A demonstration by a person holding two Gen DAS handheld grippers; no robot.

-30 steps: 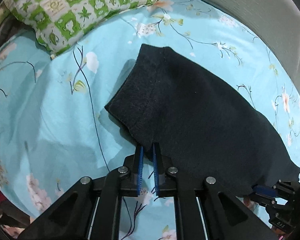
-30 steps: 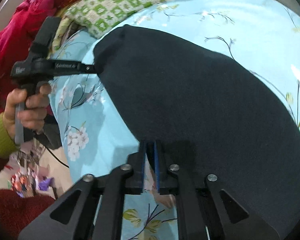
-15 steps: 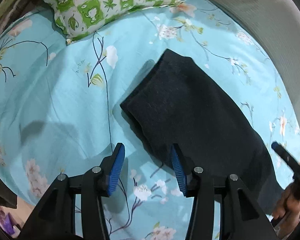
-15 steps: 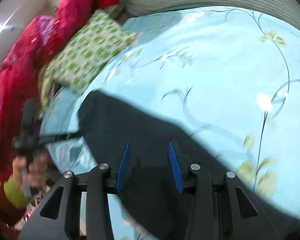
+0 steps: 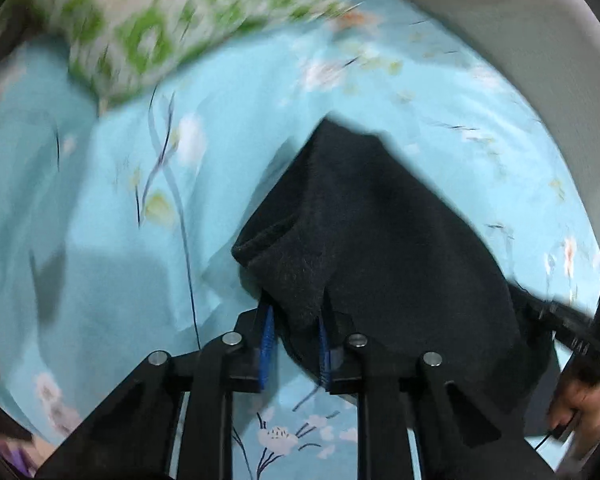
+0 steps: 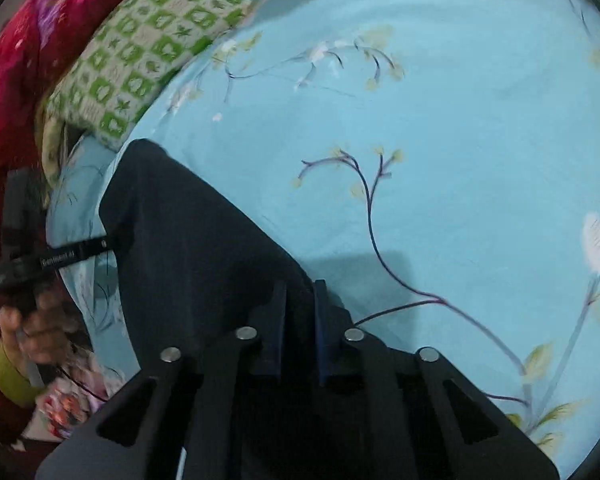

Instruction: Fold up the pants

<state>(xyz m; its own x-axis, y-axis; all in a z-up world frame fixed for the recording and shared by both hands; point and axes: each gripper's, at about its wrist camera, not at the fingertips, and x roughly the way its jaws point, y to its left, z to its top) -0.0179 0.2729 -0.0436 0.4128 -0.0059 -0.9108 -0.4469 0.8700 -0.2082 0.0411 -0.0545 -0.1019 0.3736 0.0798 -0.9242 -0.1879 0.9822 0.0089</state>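
Both grippers have just been closing from the spread stance of half a second ago. Left gripper [image 5: 294, 326], pitched steeply down, now pinches a raised edge of the dark pants [image 5: 364, 232]. Right gripper [image 6: 298, 312], also steeply down, has its jaws narrow with the pants between them, apparently clamped, though dark cloth blurs the pads. Pants lie across the floral bed sheet [image 6: 440, 208], near the green-checked pillow [image 6: 140, 56] at the bed's head.

My right gripper [image 6: 298, 300], jaws just closed, pinches the pants [image 6: 188, 248] at bottom centre; my left gripper [image 6: 104, 243] grips their left edge.
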